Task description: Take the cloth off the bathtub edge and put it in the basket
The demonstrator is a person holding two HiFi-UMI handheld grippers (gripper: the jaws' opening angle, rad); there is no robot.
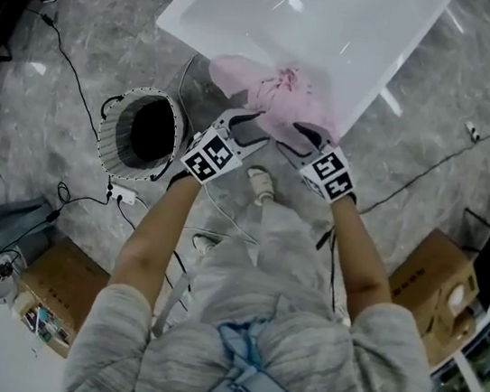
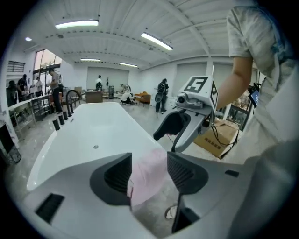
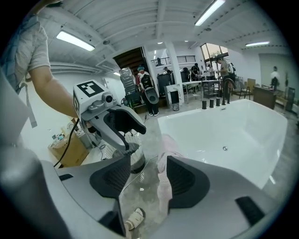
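Draping bathtub edge (image 1: 189,40), cloth (image 1: 281,105) between left tool (image 1: 247,130), right tool (image 1: 309,142)

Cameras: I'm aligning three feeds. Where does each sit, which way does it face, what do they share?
Head view: on the head, facing steeply down at tub, cloth, basket; shows forearms, left claw, right claw.
Left gripper view: on the left claw, facing along its open jaws across the tub; right claw and forearm at right.
Right gripper view: on the right claw, facing the tub edge; left claw and forearm at left.
Shared: all show cloth and tub.
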